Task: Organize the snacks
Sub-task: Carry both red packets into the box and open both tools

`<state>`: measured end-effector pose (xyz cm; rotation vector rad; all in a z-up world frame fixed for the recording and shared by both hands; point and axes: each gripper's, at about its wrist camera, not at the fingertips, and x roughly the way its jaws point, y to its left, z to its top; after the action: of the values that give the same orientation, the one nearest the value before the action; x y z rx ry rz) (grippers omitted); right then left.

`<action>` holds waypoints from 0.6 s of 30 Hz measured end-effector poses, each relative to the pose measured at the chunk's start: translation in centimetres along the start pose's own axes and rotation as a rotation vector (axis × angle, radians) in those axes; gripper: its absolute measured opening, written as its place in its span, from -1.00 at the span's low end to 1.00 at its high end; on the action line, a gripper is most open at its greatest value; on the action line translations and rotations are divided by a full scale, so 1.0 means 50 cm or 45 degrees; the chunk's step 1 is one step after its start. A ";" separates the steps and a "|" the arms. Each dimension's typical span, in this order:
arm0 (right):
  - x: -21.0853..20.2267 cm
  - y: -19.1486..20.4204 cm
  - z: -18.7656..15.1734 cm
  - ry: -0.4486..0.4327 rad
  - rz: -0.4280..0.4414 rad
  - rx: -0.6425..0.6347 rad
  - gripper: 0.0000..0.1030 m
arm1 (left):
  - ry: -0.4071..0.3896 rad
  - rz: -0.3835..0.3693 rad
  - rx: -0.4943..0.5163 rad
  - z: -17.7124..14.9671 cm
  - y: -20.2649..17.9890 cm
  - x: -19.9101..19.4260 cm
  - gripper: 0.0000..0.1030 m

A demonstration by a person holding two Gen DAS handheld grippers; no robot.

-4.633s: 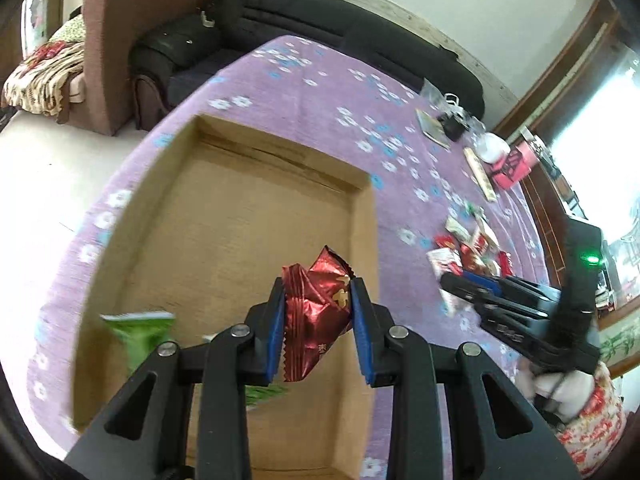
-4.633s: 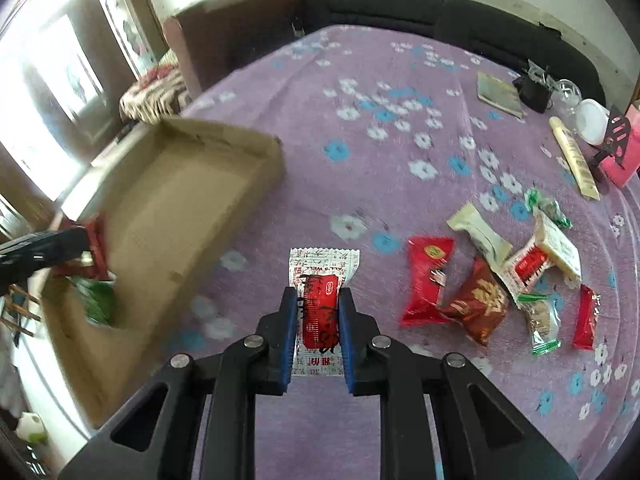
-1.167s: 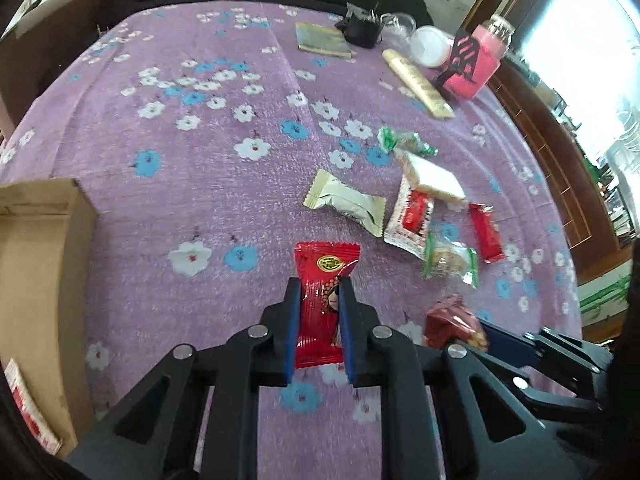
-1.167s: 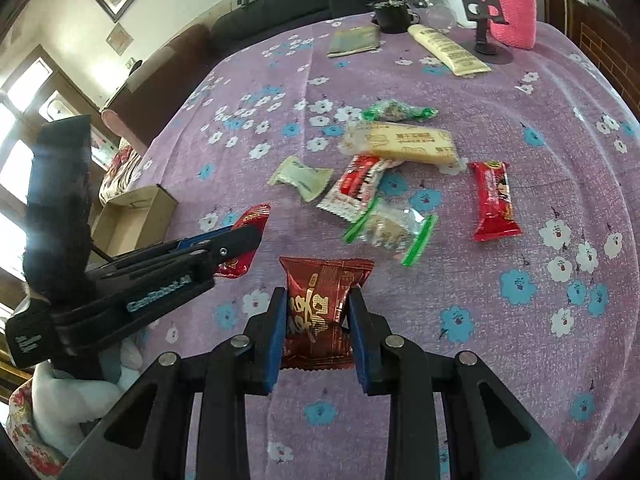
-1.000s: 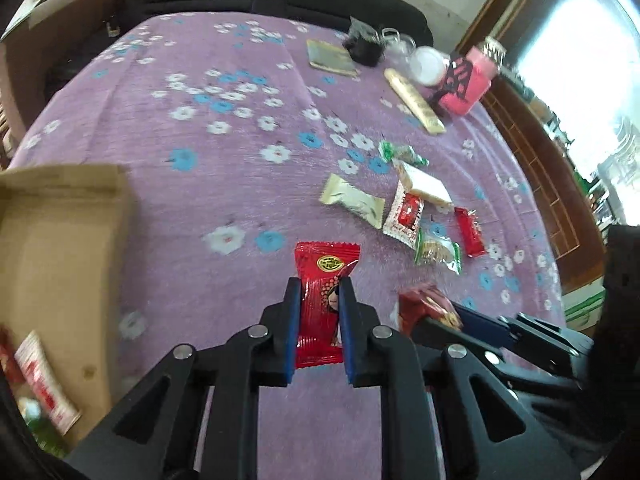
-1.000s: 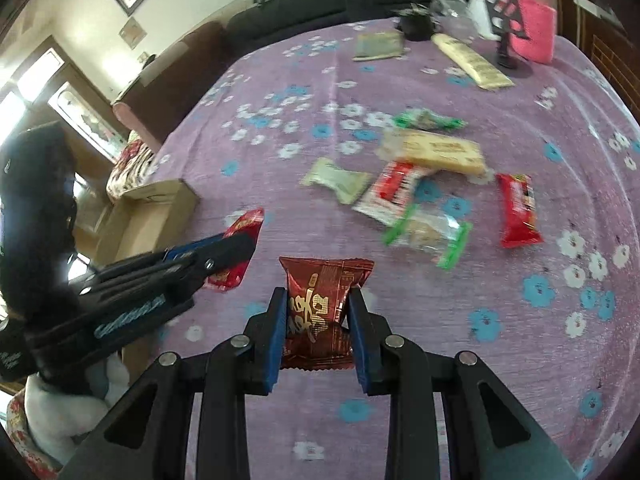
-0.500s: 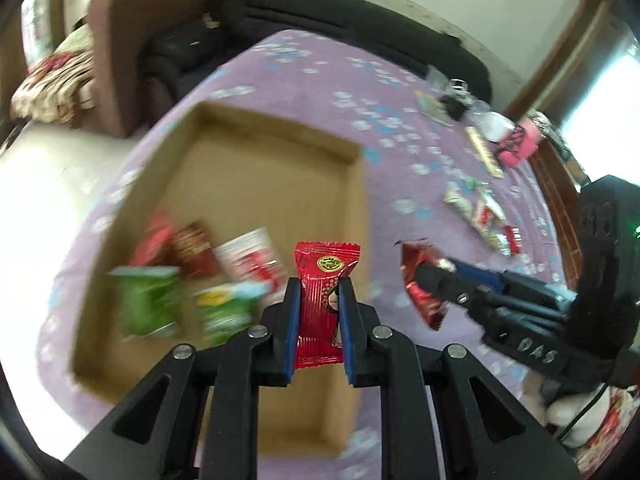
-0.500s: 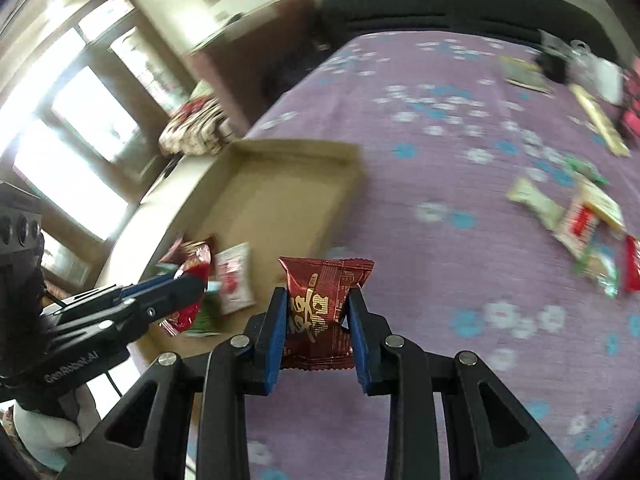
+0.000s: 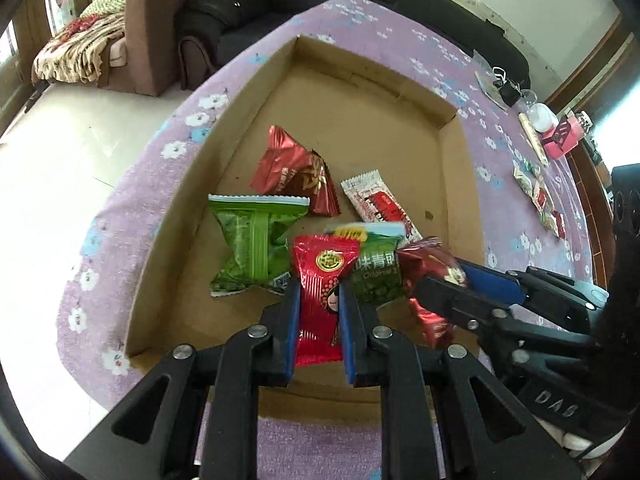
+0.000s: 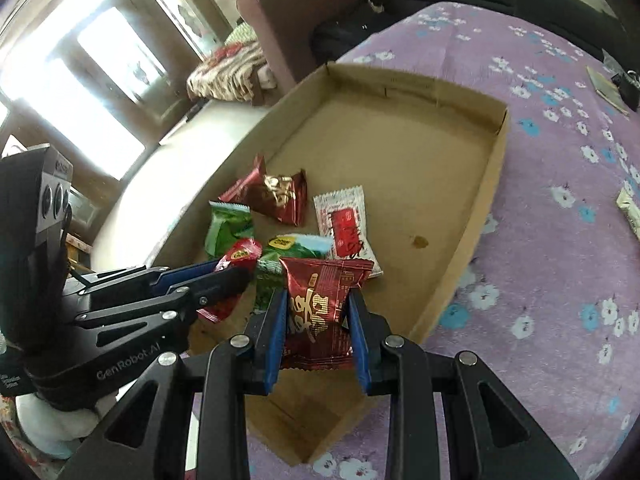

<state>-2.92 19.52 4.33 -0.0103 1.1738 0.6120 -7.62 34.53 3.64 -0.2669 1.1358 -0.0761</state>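
Both your grippers have travelled from the loose snacks on the purple flowered cloth [image 10: 560, 240] to the cardboard box [image 9: 464, 184], and each kept its grip on the way.

Your left gripper [image 9: 318, 316] is clamped on a bright red packet [image 9: 320, 280], held upright over the near end of the box. Your right gripper [image 10: 316, 320] is clamped on a dark red packet [image 10: 320, 300], also over the near end, just beside the left one.

Directly beneath and beyond the held packets lie four snacks already in the box: a green packet [image 9: 256, 240] to the left, a second green packet [image 9: 376, 272] partly hidden behind your held ones, a white and red sachet [image 9: 380, 204] and a dark red foil pouch [image 9: 292, 172] farther in. They crowd the near half; the far half of the box floor is bare cardboard.

From the left wrist view you get the leftover snacks [image 9: 540, 196] well apart on the cloth to the right, with a pink container [image 9: 564, 136] beyond them. The right wrist view shows only one pale packet [image 10: 630, 208] at its edge, but it gives you the bright windows [image 10: 80, 80] and an armchair [image 10: 280, 28] past the box.
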 end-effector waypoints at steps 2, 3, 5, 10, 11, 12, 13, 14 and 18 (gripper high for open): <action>0.011 -0.004 0.006 0.008 -0.034 0.011 -0.45 | 0.002 -0.006 0.000 0.006 0.006 0.007 -0.62; 0.017 -0.005 0.011 0.010 -0.049 0.021 -0.45 | 0.005 -0.019 -0.007 0.012 0.009 0.011 -0.62; 0.025 -0.015 0.021 0.009 -0.072 0.044 -0.45 | 0.008 -0.018 -0.006 0.019 0.012 0.017 -0.62; 0.028 -0.021 0.039 -0.009 -0.104 0.061 -0.45 | 0.022 -0.014 -0.029 0.033 0.018 0.034 -0.62; 0.028 -0.020 0.041 -0.009 -0.107 0.062 -0.45 | 0.022 -0.016 -0.031 0.034 0.019 0.034 -0.62; 0.029 -0.018 0.042 -0.009 -0.107 0.060 -0.45 | 0.022 -0.021 -0.029 0.033 0.020 0.032 -0.62; 0.029 -0.015 0.041 -0.005 -0.107 0.057 -0.45 | 0.023 -0.025 -0.024 0.032 0.020 0.030 -0.62; 0.028 -0.011 0.038 0.000 -0.105 0.052 -0.45 | 0.023 -0.028 -0.020 0.030 0.021 0.027 -0.61; 0.029 0.004 0.017 0.033 -0.087 0.041 -0.45 | 0.029 -0.070 -0.048 0.022 0.038 0.006 -0.58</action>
<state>-1.94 20.59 3.47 -0.0310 1.2036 0.5335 -6.63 36.48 3.36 -0.3316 1.1531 -0.1069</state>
